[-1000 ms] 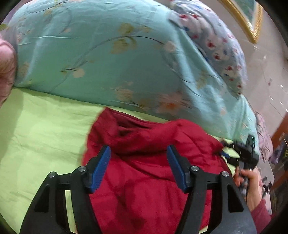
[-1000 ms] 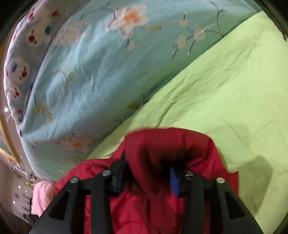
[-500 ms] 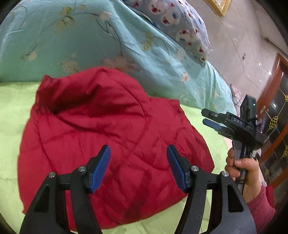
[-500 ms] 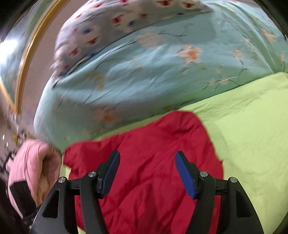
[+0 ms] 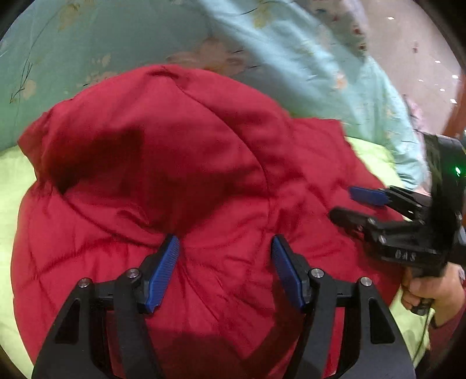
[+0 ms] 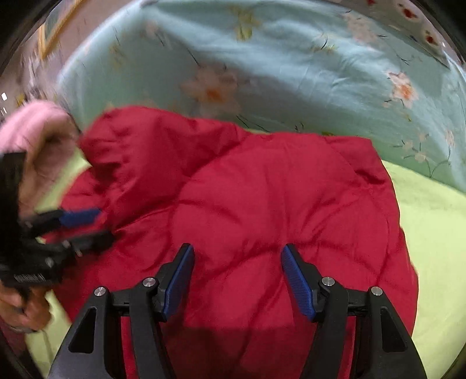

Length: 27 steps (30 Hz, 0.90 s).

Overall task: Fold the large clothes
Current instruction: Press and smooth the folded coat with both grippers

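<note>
A red quilted jacket (image 5: 204, 163) lies bunched on the green sheet (image 5: 11, 180), its hood end up against the teal duvet. My left gripper (image 5: 225, 262) hangs just over the jacket's near part, open, with only the jacket's surface behind the blue pads. The right gripper (image 5: 342, 202) comes in from the right edge of the jacket, held by a hand. In the right wrist view the same jacket (image 6: 276, 204) fills the middle. My right gripper (image 6: 237, 271) stands open above it and grips nothing. The left gripper (image 6: 104, 226) reaches in from the left.
A teal floral duvet (image 6: 291, 67) rises behind the jacket. A pink garment (image 6: 35, 125) lies at the left. Green sheet (image 6: 437, 239) shows to the right of the jacket. A printed pillow (image 6: 413, 20) sits on the duvet, and pale floor (image 5: 422, 43) shows beyond the bed.
The right gripper, shut on the red hood a second ago, has let go and drawn back. Both grippers have swung round and now hang over the jacket, the left one lower and closer.
</note>
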Motion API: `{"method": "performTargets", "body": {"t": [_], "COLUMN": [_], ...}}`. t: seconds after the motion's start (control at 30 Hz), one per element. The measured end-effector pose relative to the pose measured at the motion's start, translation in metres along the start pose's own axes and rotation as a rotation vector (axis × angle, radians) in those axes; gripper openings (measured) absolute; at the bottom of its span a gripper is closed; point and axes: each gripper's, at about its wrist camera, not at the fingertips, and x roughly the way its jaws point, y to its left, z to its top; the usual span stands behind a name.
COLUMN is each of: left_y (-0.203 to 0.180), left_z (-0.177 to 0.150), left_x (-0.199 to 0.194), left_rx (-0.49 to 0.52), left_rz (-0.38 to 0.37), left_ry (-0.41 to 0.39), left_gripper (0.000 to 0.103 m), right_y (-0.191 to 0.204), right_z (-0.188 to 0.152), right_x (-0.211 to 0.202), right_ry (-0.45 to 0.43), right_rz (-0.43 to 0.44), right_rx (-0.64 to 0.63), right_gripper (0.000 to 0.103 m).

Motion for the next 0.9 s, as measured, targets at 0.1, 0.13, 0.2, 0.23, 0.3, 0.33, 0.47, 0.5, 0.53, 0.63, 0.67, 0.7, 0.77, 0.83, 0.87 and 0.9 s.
{"method": "performTargets", "body": {"t": [0.1, 0.13, 0.2, 0.23, 0.3, 0.33, 0.47, 0.5, 0.53, 0.63, 0.67, 0.7, 0.77, 0.83, 0.87, 0.9], "left_y": [0.012, 0.018, 0.034, 0.046, 0.067, 0.078, 0.116, 0.124, 0.129, 0.131, 0.131, 0.131, 0.132, 0.129, 0.127, 0.125], "left_z": [0.015, 0.019, 0.027, 0.031, 0.036, 0.039, 0.037, 0.033, 0.03, 0.025, 0.024, 0.025, 0.023, 0.025, 0.025, 0.024], "left_x": [0.013, 0.016, 0.02, 0.022, 0.023, 0.023, 0.031, 0.037, 0.039, 0.041, 0.041, 0.042, 0.04, 0.04, 0.037, 0.031], "left_rx": [-0.033, -0.049, -0.092, -0.129, -0.198, -0.227, -0.309, -0.343, -0.359, -0.363, -0.362, -0.363, -0.372, -0.369, -0.366, -0.361], "left_rz": [0.031, 0.058, 0.123, 0.137, 0.144, 0.148, 0.189, 0.164, 0.154, 0.158, 0.162, 0.161, 0.154, 0.161, 0.166, 0.165], "left_ry": [0.022, 0.025, 0.026, 0.028, 0.027, 0.021, 0.029, 0.044, 0.042, 0.022, 0.019, 0.019, 0.021, 0.025, 0.024, 0.019], "left_gripper": [0.066, 0.066, 0.065, 0.065, 0.064, 0.064, 0.065, 0.065, 0.065, 0.065, 0.065, 0.065, 0.065, 0.065, 0.065, 0.065], "right_y": [-0.007, -0.015, -0.034, -0.05, -0.076, -0.089, -0.134, -0.139, -0.144, -0.153, -0.151, -0.15, -0.149, -0.148, -0.147, -0.146], "right_z": [0.012, 0.018, 0.025, 0.029, 0.03, 0.03, 0.021, 0.019, 0.015, 0.007, 0.006, 0.006, 0.006, 0.005, 0.004, 0.004], "right_x": [0.021, 0.027, 0.031, 0.034, 0.038, 0.04, 0.054, 0.058, 0.063, 0.07, 0.069, 0.068, 0.067, 0.067, 0.065, 0.065], "right_ry": [0.039, 0.049, 0.049, 0.049, 0.052, 0.053, 0.061, 0.067, 0.077, 0.066, 0.06, 0.058, 0.054, 0.056, 0.055, 0.056], "right_rz": [-0.048, -0.058, -0.073, -0.092, -0.093, -0.09, -0.078, -0.09, -0.089, -0.049, -0.059, -0.067, -0.075, -0.074, -0.077, -0.079], "right_rx": [-0.009, 0.011, 0.076, 0.124, 0.2, 0.246, 0.407, 0.425, 0.45, 0.504, 0.496, 0.487, 0.484, 0.485, 0.485, 0.484], "right_gripper": [0.067, 0.067, 0.067, 0.067, 0.067, 0.067, 0.076, 0.09, 0.094, 0.096, 0.096, 0.096, 0.096, 0.096, 0.096, 0.096]}}
